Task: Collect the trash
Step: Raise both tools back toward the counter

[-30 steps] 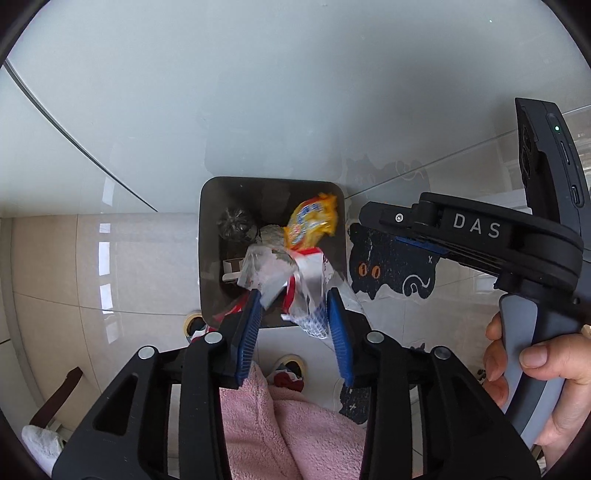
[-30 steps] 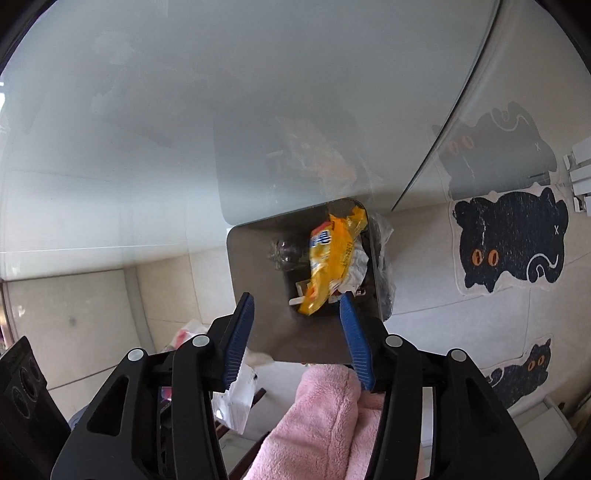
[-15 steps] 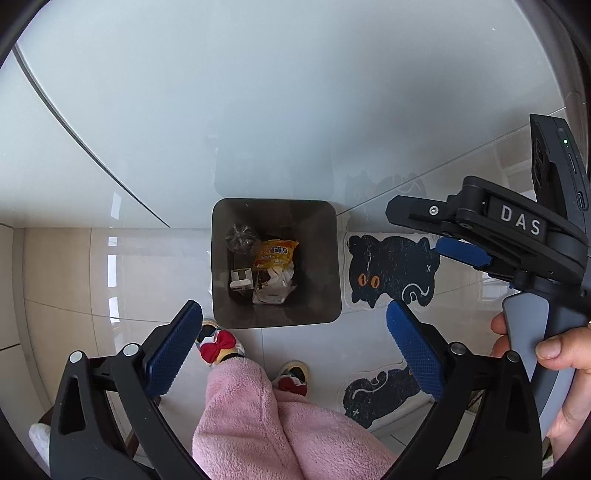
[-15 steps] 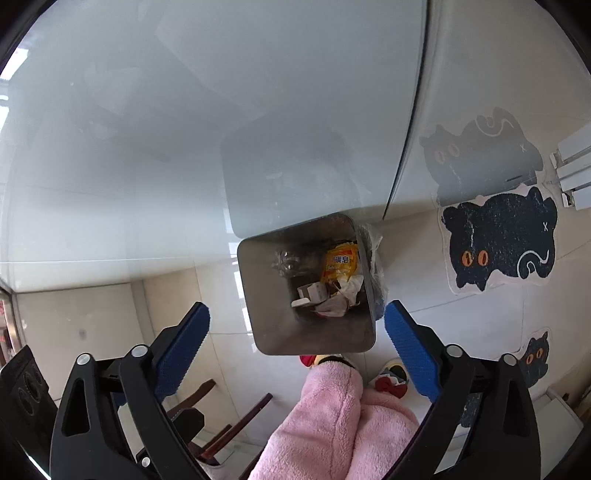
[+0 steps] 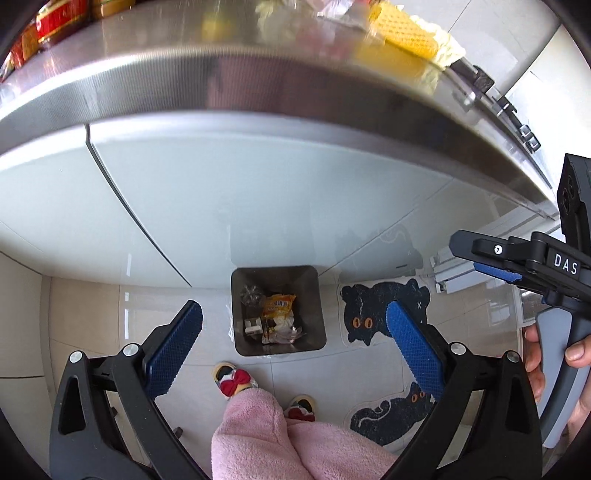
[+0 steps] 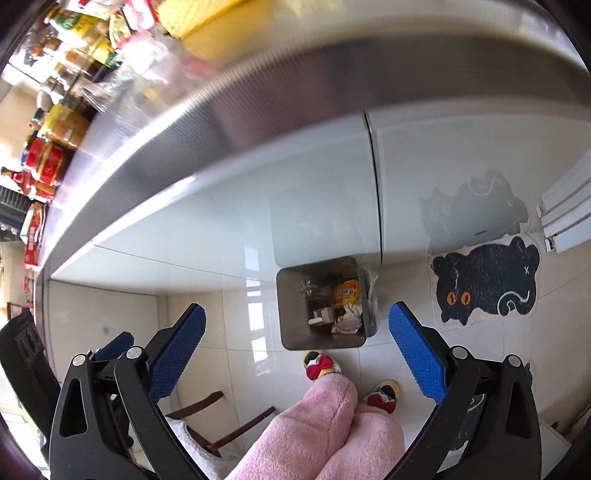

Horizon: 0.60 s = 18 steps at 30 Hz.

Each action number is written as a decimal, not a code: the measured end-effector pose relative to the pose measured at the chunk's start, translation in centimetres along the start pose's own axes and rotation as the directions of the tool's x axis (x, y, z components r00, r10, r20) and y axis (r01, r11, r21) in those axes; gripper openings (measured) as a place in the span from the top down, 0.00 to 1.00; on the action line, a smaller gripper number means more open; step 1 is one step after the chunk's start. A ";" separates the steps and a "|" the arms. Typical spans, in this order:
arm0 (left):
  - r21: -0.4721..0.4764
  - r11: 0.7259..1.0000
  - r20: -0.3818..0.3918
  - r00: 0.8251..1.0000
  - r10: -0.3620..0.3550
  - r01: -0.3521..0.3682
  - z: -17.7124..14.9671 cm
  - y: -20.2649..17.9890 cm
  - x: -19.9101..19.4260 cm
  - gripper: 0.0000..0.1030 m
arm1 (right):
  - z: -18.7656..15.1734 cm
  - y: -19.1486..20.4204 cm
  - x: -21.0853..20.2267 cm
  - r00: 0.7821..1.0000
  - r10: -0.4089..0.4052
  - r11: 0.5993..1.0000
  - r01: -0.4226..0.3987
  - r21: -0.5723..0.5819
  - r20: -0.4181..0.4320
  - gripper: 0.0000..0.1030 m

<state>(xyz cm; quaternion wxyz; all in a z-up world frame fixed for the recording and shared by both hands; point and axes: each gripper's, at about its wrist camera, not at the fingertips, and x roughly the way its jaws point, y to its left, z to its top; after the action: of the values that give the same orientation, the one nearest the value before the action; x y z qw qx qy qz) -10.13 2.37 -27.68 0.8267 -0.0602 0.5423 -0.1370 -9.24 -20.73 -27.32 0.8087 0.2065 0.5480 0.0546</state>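
1. Below both grippers, on the tiled floor against the cabinet front, stands the steel trash bin [image 5: 277, 309]. An orange snack wrapper [image 5: 277, 305] lies inside it among crumpled clear plastic and a small white carton.
2. My left gripper [image 5: 293, 349] stands spread wide with nothing between its blue pads; its jaws have just been opening. My right gripper [image 6: 297, 349] is likewise released and empty, its jaws also just opened.
3. I judge more trash sits on the countertop [image 5: 258, 92] above the bin: blurred wrappers and a yellow sponge-like pad [image 5: 404, 31]. Such litter should be light, soft and crinkly, and foil may slip. I would pinch a wrapper across a bunched fold rather than a flat face.
4. Only the left view shows the person's hand [image 5: 554, 369] holding the right gripper's handle, just right of the bin. Only the right view shows bottles and tins [image 6: 62, 110] up and left of the bin, on the counter, and a dark bag [image 6: 371, 295] touching the bin's right side.
5. Both views show the cat-shaped mat [image 6: 487, 284] right of the bin and pink-clad legs [image 5: 280, 435] just in front of it.
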 end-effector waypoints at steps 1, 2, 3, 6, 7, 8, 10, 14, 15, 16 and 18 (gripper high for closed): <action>0.005 1.000 0.020 1.000 0.001 -0.001 0.5 0.0 -1.0 0.08 | 0.4 0.3 -1.2 1.000 0.002 1.000 -0.002 -0.013 0.027 0.03; 0.010 1.000 0.041 0.999 0.001 -0.001 1.2 0.0 -1.9 0.08 | 0.9 0.6 -2.3 0.999 0.002 1.000 0.000 -0.026 0.055 0.03; 0.015 1.000 0.063 0.998 0.000 -0.001 1.8 -0.1 -2.8 0.08 | 1.5 0.9 -3.5 0.996 -0.001 0.999 0.004 -0.041 0.085 0.03; 0.030 1.000 0.120 0.993 -0.003 -0.001 3.9 -0.4 -4.8 0.08 | 3.2 2.1 -6.3 0.984 -0.008 0.996 0.024 -0.084 0.177 0.03; 0.034 0.999 0.133 0.991 -0.001 -0.003 4.7 -0.4 -5.3 0.08 | 3.9 2.4 -6.9 0.980 -0.010 0.995 0.029 -0.094 0.200 0.03; 0.036 0.999 0.145 0.989 0.001 -0.006 5.6 -0.6 -5.7 0.08 | 4.6 2.6 -7.3 0.975 -0.011 0.994 0.034 -0.100 0.220 0.03; 0.039 0.999 0.170 0.985 0.007 -0.014 7.3 -0.7 -6.5 0.08 | 6.1 2.9 -7.9 0.968 -0.007 0.994 0.033 -0.101 0.250 0.03; 0.040 0.999 0.211 0.977 0.016 -0.025 10.8 -0.3 -7.2 0.08 | 9.0 3.2 -8.4 0.961 -0.002 0.997 0.024 -0.076 0.276 0.03; 0.040 0.999 0.219 0.976 0.022 -0.031 11.6 -0.2 -7.3 0.08 | 9.6 3.4 -8.5 0.958 -0.005 0.997 0.027 -0.074 0.285 0.03; 0.043 0.998 0.225 0.974 0.028 -0.039 12.3 -0.1 -7.3 0.08 | 10.2 3.6 -8.6 0.956 -0.006 0.997 0.029 -0.075 0.295 0.03; 0.046 0.998 0.235 0.971 0.037 -0.049 13.5 0.2 -7.2 0.08 | 11.4 3.9 -8.5 0.950 -0.005 0.996 0.032 -0.080 0.312 0.03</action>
<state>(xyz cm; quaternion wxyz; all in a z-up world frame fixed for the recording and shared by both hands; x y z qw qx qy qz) -0.42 3.97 -15.92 0.8888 -0.0430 0.4388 -0.1250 -1.72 -22.99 -14.84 0.8934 0.1730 0.4129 0.0370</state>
